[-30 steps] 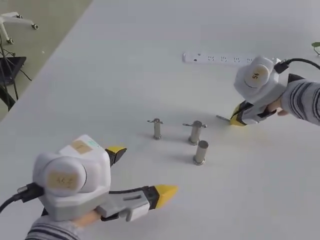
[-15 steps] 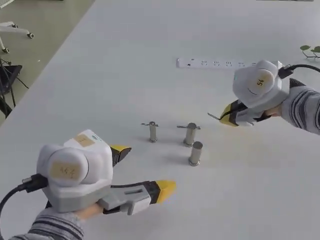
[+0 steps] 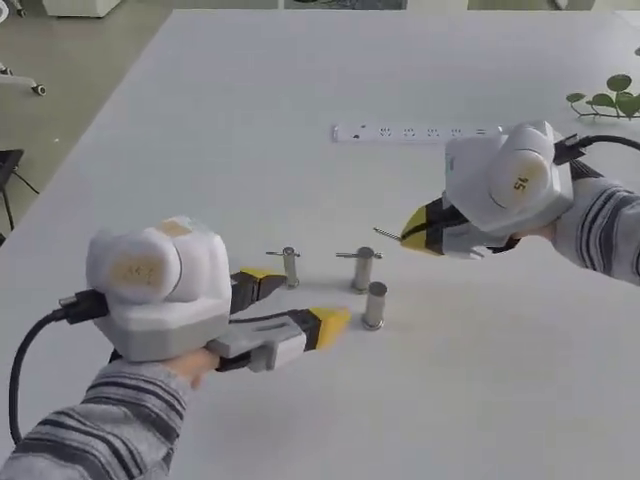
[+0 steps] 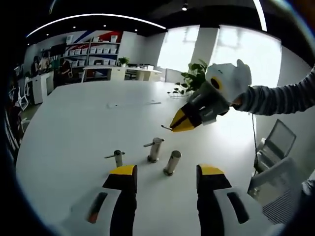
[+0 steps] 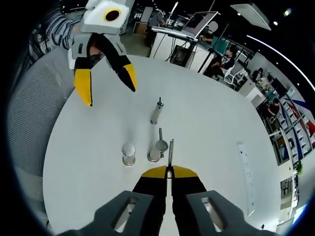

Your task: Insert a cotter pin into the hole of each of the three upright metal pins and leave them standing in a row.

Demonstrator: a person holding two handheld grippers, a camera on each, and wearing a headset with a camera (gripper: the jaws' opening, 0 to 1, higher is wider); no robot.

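Note:
Three upright metal pins stand on the white table. The left pin (image 3: pixel 290 266) and the middle pin (image 3: pixel 363 268) each carry a cotter pin through the top. The bare pin (image 3: pixel 375 305) stands just in front of the middle one. My right gripper (image 3: pixel 418 229) hovers to the right of them, shut on a cotter pin (image 3: pixel 387 235) that points at the row; in the right gripper view that cotter pin (image 5: pixel 170 151) sticks out over the pins. My left gripper (image 3: pixel 297 302) is open, its jaws close to the left pin and the bare pin (image 4: pixel 173 162).
A white power strip (image 3: pixel 410 132) lies across the table behind the pins. A small green plant (image 3: pixel 605 100) sits at the far right edge. The table's left edge drops to the floor, and the white surface spreads wide around the pins.
The right gripper has risen off the table with the cotter pin and moved left toward the pins. The left gripper has come forward, closer to the pins.

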